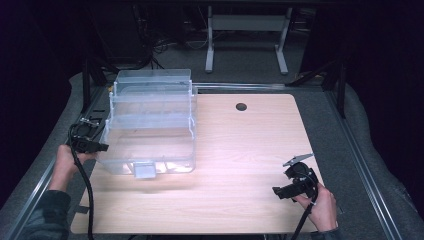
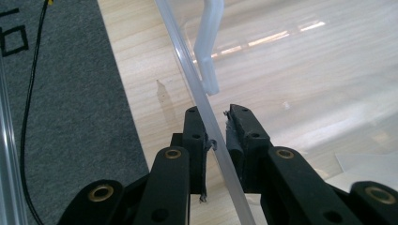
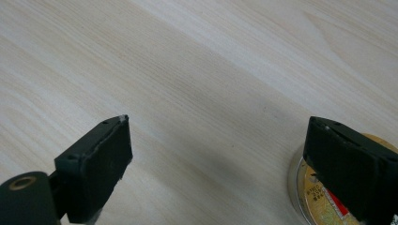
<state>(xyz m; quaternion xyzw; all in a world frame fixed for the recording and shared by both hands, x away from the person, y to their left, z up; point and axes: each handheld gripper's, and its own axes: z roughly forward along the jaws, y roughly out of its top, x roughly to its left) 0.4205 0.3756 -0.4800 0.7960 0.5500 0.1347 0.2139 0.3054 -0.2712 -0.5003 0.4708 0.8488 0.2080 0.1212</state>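
Note:
A big clear plastic box [image 1: 150, 125] with stacked tiers stands on the left part of the wooden table [image 1: 240, 150]. My left gripper [image 1: 102, 147] is at the box's left side, held by a hand. In the left gripper view its jaws [image 2: 217, 112] are shut on the thin clear wall [image 2: 187, 70] of the box, just below a white plastic clip [image 2: 209, 47]. My right gripper [image 1: 280, 192] rests low over the table's front right, held by the other hand. Its jaws [image 3: 218, 119] stand wide open over bare wood, and a round gold tin [image 3: 315, 199] lies partly under one jaw.
A dark grommet hole [image 1: 241, 106] sits in the table's far middle. Grey carpet [image 2: 70, 117] lies beyond the table's left edge, with a black cable [image 2: 28, 117] on it. A white desk frame [image 1: 247, 35] stands behind the table. The box has a small latch [image 1: 145, 170] on its front.

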